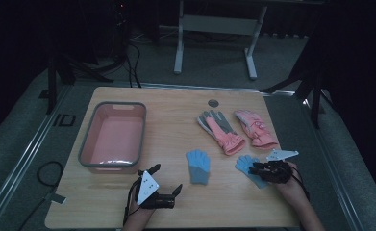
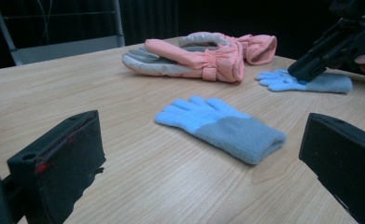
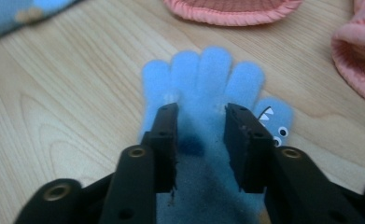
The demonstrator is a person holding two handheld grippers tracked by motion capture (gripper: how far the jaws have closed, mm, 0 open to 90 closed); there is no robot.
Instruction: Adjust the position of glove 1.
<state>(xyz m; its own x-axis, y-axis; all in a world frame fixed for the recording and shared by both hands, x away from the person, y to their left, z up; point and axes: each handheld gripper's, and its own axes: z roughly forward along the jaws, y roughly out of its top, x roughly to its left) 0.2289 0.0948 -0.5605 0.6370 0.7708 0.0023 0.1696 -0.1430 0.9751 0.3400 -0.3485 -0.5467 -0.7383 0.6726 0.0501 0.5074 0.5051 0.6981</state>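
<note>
Two jaws of my right gripper [image 3: 201, 116], half-narrowed, straddle the blue glove [image 3: 203, 79] at four o'clock; I press down squarely before pinching.

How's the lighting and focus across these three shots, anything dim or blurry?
High view: dim, dark surroundings, table evenly lit. Left gripper view: blue glove fairly sharp, near jaws soft. Right gripper view: bright, the other blue glove slightly soft, dark shadow between the jaws.
</note>
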